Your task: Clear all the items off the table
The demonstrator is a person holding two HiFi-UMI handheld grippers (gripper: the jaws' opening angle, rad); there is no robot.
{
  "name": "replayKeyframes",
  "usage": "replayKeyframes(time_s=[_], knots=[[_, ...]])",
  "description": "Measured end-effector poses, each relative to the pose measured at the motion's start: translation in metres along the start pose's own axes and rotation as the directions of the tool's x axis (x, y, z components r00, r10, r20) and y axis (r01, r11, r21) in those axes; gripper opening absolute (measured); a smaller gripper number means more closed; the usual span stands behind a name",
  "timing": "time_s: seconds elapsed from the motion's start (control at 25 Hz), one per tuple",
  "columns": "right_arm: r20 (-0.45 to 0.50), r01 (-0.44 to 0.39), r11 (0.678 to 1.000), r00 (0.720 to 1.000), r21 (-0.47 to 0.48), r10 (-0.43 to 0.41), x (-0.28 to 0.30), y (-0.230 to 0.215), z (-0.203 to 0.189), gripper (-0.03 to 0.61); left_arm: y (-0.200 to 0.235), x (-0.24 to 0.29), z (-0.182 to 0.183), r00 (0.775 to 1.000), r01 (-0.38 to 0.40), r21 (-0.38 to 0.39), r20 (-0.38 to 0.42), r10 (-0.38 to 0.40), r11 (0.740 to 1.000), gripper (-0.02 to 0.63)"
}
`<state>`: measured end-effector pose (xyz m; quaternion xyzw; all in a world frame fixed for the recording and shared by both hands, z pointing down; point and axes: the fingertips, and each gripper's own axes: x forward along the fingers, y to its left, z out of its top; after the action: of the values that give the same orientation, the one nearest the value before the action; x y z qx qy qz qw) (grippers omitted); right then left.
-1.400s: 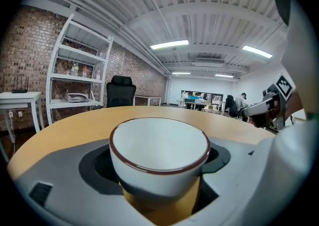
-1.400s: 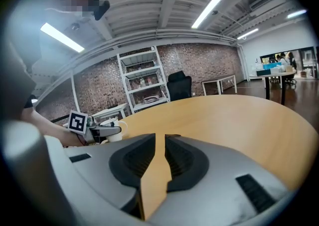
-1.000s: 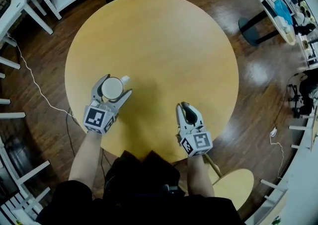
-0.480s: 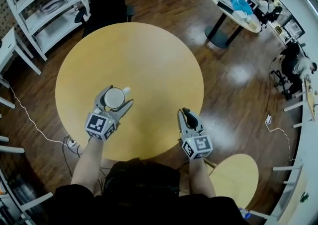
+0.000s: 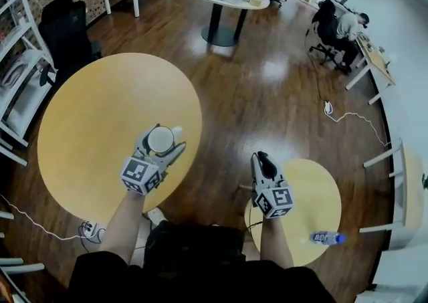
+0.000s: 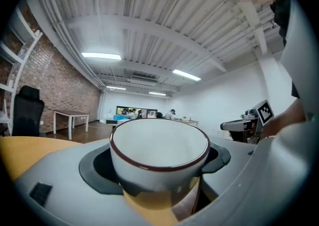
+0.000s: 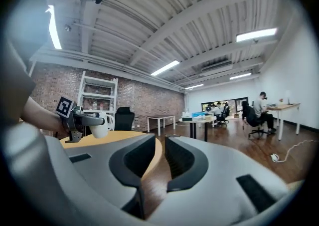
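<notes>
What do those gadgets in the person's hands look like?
Both the left gripper and the right gripper are pale grey plastic: two curved jaws lined with black pads, and a cube of black-and-white square markers at the back. The person wears a black top.

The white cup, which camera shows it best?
The left gripper view: the white cup sits large between the jaws, its dark rim clear. The head view shows it small from above; the right gripper view, tiny, far off.
</notes>
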<state>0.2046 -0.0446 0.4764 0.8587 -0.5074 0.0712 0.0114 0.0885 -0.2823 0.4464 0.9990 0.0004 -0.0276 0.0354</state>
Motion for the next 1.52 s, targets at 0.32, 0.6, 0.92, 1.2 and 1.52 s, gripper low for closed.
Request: replayKeyframes(time_s=[0.32, 0.6, 0.92, 1.2, 1.52], knots=[[0.063, 0.296, 0.954, 0.952, 0.053, -0.299, -0.130, -0.096, 0.007, 0.064, -0.144, 0.097, -0.003, 0.947, 0.320, -0.002, -0.017, -0.320, 0.947, 0.416], [0.110, 0.528, 0.838, 0.832, 0.139, -0.543, -0.241, -0.158, -0.009, 0.064, -0.270, 0.157, -0.016, 0.841, 0.539, -0.070, -0.004, -0.541, 0.839, 0.416], [0.091, 0.766, 0.623, 0.617, 0.160, -0.782, -0.311, -0.154, -0.032, 0.064, -0.355, 0.194, -0.056, 0.593, 0.799, -0.101, -0.026, -0.805, 0.592, 0.414], [0.045, 0.847, 0.503, 0.504, 0.169, -0.863, -0.368, -0.152, -0.068, 0.064, -0.416, 0.209, -0.085, 0.490, 0.859, -0.147, -0.042, -0.871, 0.490, 0.416], [0.016, 0.849, 0.482, 0.490, 0.215, -0.872, -0.384, -0.180, -0.092, 0.064, -0.466, 0.226, -0.114, 0.449, 0.868, -0.196, -0.081, -0.890, 0.456, 0.416]])
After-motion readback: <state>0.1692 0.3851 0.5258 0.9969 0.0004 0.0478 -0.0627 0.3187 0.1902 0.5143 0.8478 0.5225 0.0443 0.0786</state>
